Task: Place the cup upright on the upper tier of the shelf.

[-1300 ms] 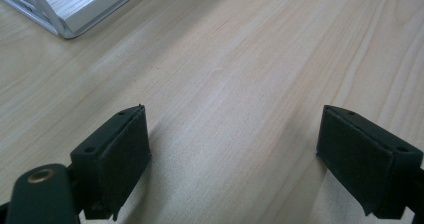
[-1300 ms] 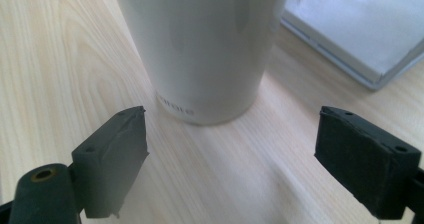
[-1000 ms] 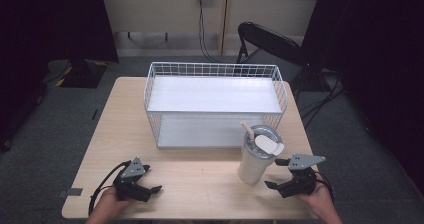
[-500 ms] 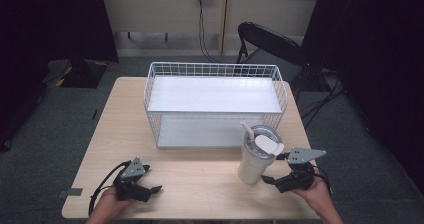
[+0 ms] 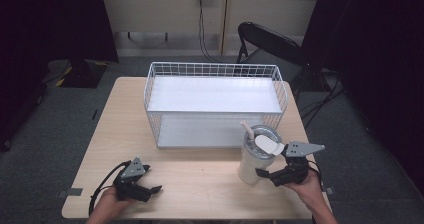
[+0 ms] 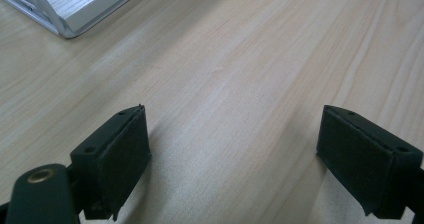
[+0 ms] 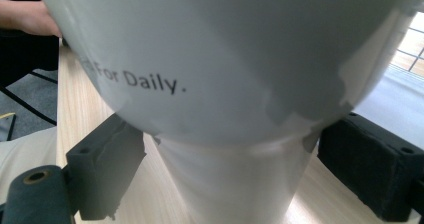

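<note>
A white tumbler (image 5: 252, 161) with a lid and straw is seen standing upright on the wooden surface (image 5: 200, 174), just in front of the right end of the white wire basket (image 5: 215, 101). The right gripper (image 5: 267, 175) is held low at the tumbler's base, at its right side. In the right gripper view, the tumbler (image 7: 225, 84) is framed close up between the two black jaws, which are spread wide on either side of its narrow lower part; small gaps are visible, so nothing is clamped yet. The words "For Daily." can be read on its wall.

Over at the near left corner of the surface, the left gripper (image 5: 150, 189) is held low, well apart from the tumbler. In the left gripper view its jaws are parted wide with only bare wood (image 6: 240, 84) between them, and a corner of the basket (image 6: 75, 14) is caught at the top left.
</note>
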`<state>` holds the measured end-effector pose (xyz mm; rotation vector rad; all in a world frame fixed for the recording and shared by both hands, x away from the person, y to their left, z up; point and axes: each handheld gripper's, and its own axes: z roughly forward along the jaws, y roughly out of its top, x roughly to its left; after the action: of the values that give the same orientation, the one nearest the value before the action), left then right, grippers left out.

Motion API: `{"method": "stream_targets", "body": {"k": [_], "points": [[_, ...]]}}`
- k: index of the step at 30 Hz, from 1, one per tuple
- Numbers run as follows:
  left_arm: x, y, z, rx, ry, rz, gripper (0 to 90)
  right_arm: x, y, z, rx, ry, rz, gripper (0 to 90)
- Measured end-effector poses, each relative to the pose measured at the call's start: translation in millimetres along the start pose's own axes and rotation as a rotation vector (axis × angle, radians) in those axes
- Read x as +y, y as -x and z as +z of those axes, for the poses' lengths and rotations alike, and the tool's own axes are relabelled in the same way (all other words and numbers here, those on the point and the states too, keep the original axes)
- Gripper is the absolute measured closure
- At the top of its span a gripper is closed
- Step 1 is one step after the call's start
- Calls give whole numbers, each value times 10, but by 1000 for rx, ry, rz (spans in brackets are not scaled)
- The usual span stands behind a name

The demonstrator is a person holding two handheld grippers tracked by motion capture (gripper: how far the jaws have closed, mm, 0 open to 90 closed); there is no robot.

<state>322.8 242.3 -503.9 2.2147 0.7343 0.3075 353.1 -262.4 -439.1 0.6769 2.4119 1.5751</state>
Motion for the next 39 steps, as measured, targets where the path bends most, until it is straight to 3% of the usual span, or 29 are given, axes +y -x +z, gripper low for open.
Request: {"method": "stream_targets", "body": {"k": [20,31,39], "points": [[0,0,0,0,-1,-1,129,15,32,75,21,10,-54,90],[0,-1,0,0,-1,0,129,-52,71,134,48,83,-55,82],[0,-1,0,1,-1,1,129,-43,84,174,54,98,-48,81]]}}
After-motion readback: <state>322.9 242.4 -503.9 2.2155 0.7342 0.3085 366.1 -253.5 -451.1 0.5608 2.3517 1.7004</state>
